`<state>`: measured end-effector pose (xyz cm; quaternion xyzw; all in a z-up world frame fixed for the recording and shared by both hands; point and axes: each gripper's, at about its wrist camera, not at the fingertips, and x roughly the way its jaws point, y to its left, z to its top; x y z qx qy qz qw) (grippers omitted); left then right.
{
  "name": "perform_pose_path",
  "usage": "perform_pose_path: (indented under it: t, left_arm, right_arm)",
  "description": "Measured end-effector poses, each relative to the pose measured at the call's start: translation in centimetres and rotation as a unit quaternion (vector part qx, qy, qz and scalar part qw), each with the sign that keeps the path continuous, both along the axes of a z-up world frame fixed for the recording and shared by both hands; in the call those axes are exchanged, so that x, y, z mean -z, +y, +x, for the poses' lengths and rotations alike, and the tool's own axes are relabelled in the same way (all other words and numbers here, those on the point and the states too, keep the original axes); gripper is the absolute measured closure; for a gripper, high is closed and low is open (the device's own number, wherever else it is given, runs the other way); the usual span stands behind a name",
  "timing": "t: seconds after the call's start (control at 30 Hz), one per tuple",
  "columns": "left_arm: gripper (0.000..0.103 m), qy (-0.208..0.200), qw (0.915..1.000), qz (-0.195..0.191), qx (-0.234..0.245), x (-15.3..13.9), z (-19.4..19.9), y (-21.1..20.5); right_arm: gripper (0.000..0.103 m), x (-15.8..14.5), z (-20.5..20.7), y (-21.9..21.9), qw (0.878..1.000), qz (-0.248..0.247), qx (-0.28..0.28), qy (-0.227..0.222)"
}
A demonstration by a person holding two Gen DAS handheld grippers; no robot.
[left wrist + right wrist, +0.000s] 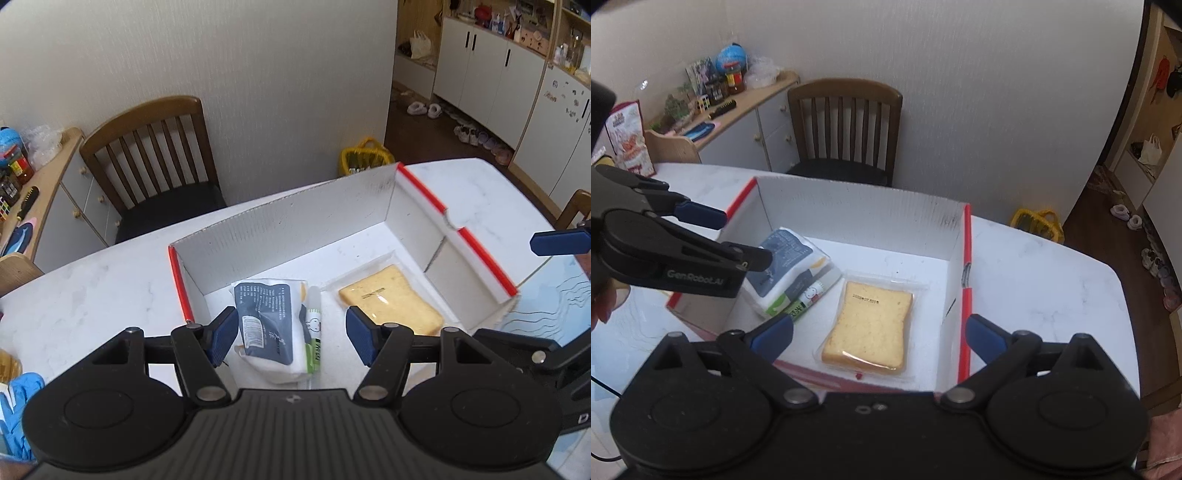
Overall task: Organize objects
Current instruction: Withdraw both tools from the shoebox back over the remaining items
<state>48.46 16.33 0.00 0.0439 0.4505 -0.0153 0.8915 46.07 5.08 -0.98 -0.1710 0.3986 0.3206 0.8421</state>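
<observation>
Box [849,218] holds wrapped bread [870,325] and pouch [790,258] (side by side); both hand-held grippers [291,334] [879,338] gape wide, empty

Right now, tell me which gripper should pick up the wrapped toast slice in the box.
Right. The right gripper is open directly above the toast slice, jaws straddling it. The left gripper hangs open over the blue-and-white packet, with the toast off to its side.
</observation>
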Motion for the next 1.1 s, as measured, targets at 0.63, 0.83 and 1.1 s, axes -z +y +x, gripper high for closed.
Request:
perform_pose_path:
  t: [0.63, 0.83, 1.1]
  left_arm:
    - [0.035, -0.047, 0.9988, -0.015, 0.006, -3.5, -10.9, -4.5]
    - [0.024, -0.059, 0.9981, -0.017, -0.002, -3.0, -15.1, -5.5]
    - [0.018, -0.065, 0.9972, -0.026, -0.026, -1.3, -20.2, -6.6]
  right_arm:
    - [0.002, -2.7, -6.2, -6.0, 0.998, 0.068, -0.007, -0.013]
    - [0.000, -2.5, -8.8, -8.4, 0.996, 0.085, -0.011, -0.001]
    - [0.000, -0.8, -11.9, -12.2, 0.996, 0.093, 0.016, 0.007]
